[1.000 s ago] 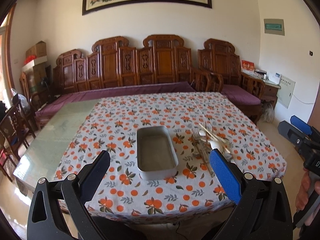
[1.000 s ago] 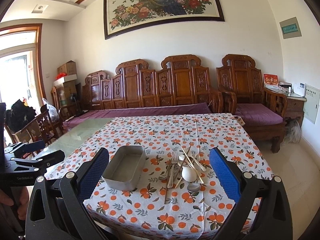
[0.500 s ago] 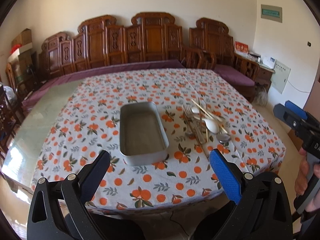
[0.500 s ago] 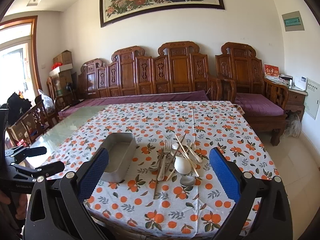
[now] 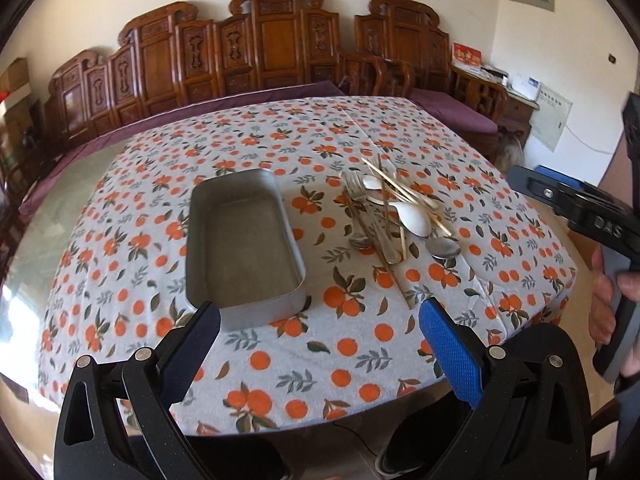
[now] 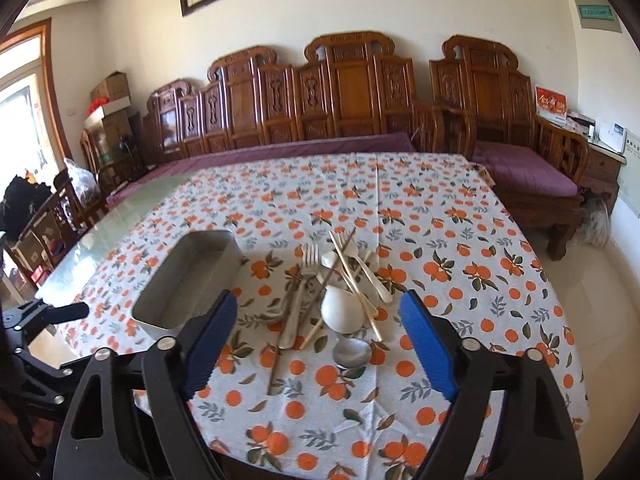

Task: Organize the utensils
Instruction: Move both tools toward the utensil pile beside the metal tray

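A heap of utensils (image 5: 394,216) (image 6: 340,292) lies on the orange-print tablecloth: forks, metal spoons, a white spoon (image 6: 340,312) and chopsticks. Left of it stands an empty grey metal tin (image 5: 240,244) (image 6: 188,280). My left gripper (image 5: 320,340) hangs open above the near table edge, short of the tin, nothing between its fingers. My right gripper (image 6: 316,336) is over the near edge facing the heap; its jaws are closing a little but stay wide apart with nothing pressed between them.
The table (image 5: 304,360) has a bare glass strip at the left (image 6: 112,232). Carved wooden benches with purple cushions (image 6: 340,92) line the far side and right. A hand on the right gripper's handle (image 5: 608,280) shows at the right of the left wrist view.
Both grippers have come down and forward toward the table, so tin and utensils look larger. The right gripper's fingers stand slightly closer together than before.
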A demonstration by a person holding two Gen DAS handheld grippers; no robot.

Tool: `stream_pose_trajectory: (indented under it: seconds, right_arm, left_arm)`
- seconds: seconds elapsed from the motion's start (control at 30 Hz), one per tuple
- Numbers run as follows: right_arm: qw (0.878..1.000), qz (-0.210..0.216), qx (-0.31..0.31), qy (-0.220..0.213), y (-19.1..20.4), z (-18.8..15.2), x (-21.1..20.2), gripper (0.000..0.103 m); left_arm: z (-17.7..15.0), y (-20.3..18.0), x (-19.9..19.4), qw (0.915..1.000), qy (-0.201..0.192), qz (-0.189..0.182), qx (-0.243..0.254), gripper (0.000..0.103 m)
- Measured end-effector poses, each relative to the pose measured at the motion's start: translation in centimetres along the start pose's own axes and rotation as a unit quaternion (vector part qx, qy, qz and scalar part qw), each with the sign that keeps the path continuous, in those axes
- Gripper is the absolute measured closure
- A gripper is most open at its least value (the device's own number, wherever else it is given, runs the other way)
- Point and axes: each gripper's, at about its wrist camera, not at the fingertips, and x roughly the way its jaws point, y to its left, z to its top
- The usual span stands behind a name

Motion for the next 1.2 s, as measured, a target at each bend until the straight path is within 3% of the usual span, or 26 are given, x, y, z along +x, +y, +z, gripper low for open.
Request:
stream_pose_trajectory:
  seconds: [0.43,0.6,1.03,1.2]
  right_arm:
    - [0.998,-0.011,-0.029,0.05,-3.3,-0.1,5.0,0.027]
    - [0.998,-0.014,-0.025,0.064,-4.7,-0.7,6.0,0.033]
    - [0.997,-0.017,0.012,0.07,-7.3,-0.9,6.4,0.036]
    - [0.997,-0.014,0.008,0.078,-7.2,-1.1,6.8,0.036]
  left_arm:
    - [2.4,-3.2,5.2,0.9977,0.027,-0.057,0.026,0.008]
    - [2.6,-4.7,8.8,0.9953,0.059,-0.074,0.022,0.027]
    - [1.7,-6.9,15.9,0.9909,0.122,-0.055,0.012,0.061]
    - [1.3,-6.9,16.6,0.9909,0.126,-0.042,0.024,0.084]
